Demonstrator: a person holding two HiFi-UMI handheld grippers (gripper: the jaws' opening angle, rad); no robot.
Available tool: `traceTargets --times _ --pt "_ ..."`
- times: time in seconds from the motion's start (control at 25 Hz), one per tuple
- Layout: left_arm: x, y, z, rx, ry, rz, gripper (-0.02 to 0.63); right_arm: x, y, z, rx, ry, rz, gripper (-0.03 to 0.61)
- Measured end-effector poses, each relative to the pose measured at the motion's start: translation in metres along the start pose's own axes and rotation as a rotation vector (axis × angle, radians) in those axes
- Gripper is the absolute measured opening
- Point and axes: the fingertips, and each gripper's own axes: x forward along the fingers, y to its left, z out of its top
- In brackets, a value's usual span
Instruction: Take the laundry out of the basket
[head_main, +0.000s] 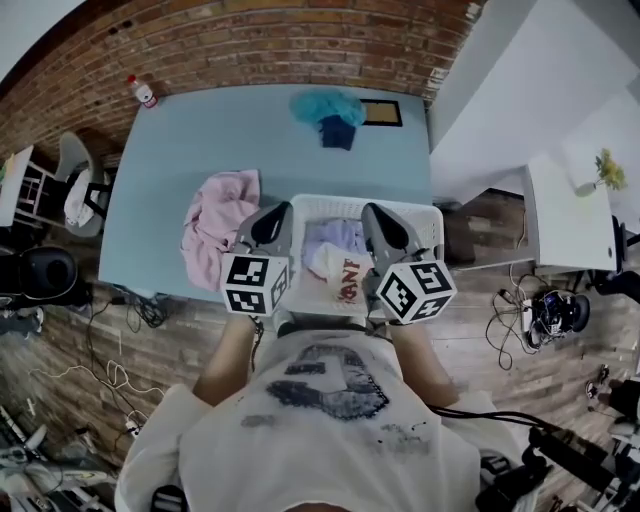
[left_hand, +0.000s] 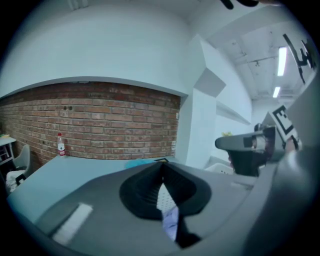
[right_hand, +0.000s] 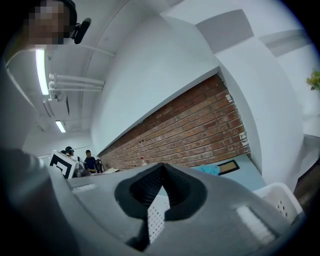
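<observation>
A white laundry basket (head_main: 425, 216) stands at the near edge of the light blue table (head_main: 200, 140). Inside lie a lavender cloth (head_main: 335, 237) and a white cloth with red print (head_main: 345, 280). My left gripper (head_main: 272, 214) hovers over the basket's left rim, shut with nothing in it. My right gripper (head_main: 373, 214) hovers over the basket's right half, also shut and holding nothing. In the left gripper view the jaws (left_hand: 161, 166) meet, and the lavender cloth (left_hand: 171, 222) shows below them. In the right gripper view the jaws (right_hand: 161, 168) meet above the basket's perforated wall (right_hand: 156, 217).
A pink garment (head_main: 215, 225) lies on the table left of the basket. At the far side are a teal cloth (head_main: 325, 105), a dark blue cloth (head_main: 337, 133) and a framed board (head_main: 381, 113). A bottle (head_main: 143, 92) stands at the far left corner. Cables cross the floor.
</observation>
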Motion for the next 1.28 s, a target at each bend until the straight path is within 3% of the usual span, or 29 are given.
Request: traceTargets --times 0.32,0.96,1.28 --pt "0.027 -0.064 -0.01 0.004 0.053 0.012 -0.008 -0.036 -0.053 0.009 0.015 0.004 0.036 -0.003" --pt "0.087 -0.127 -0.089 0.031 0.325 -0.005 -0.004 -0.096 -0.135 0.021 0.06 -0.027 -0.016 -0.003" --pt "0.109 -0.133 -0.116 -0.031 0.426 -0.017 0.145 -0.095 -0.15 0.025 0.069 -0.024 -0.018 -0.003"
